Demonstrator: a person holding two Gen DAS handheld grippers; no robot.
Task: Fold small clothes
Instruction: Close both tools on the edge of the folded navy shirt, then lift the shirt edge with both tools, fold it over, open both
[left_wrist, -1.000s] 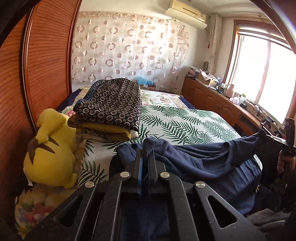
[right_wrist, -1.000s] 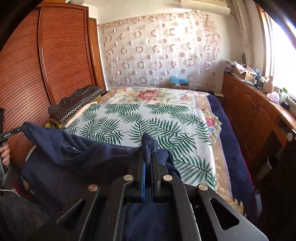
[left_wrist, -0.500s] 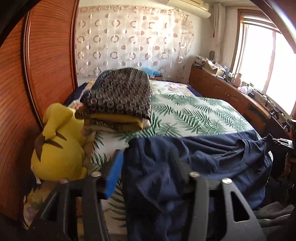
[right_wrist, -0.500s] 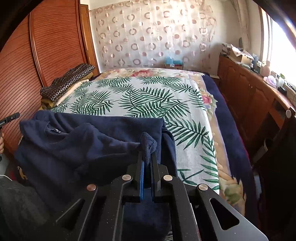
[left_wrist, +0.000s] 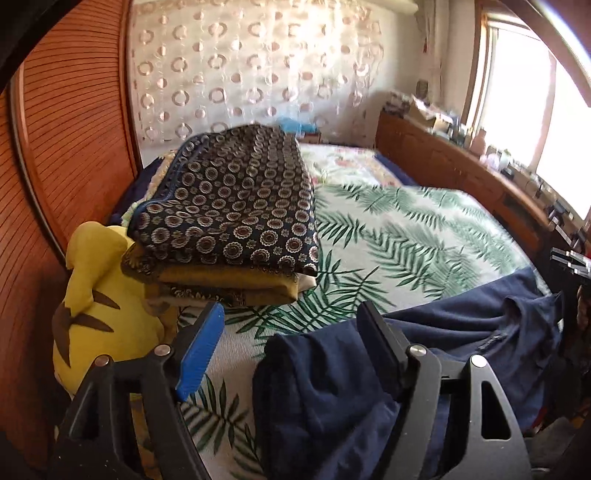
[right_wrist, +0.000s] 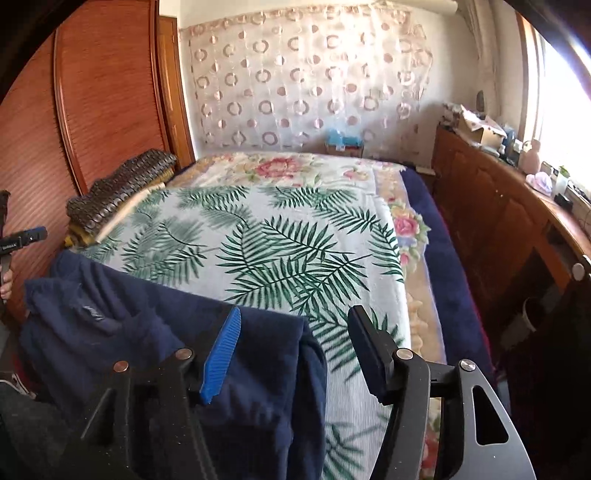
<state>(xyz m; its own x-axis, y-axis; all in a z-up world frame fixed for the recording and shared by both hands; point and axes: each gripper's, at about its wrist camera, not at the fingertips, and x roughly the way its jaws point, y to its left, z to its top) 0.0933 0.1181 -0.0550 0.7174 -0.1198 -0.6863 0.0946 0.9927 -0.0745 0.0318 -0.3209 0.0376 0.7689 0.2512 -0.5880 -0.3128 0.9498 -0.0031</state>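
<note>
A dark navy knit garment (left_wrist: 461, 354) lies spread across the near edge of the palm-leaf-print bedspread (left_wrist: 406, 229), its folded corners lying loose beneath both tools. The left gripper (left_wrist: 291, 328) and the right gripper (right_wrist: 293, 332) have just been opening; each now stands released, pads clear of the cloth. A stack of folded patterned clothes (left_wrist: 236, 210) rests beside a yellow plush toy (left_wrist: 92, 314) at the bed's left side.

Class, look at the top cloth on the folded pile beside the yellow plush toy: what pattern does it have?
The top cloth is dark navy with small pale circle and flower motifs; the left wrist view shows it best.
</note>
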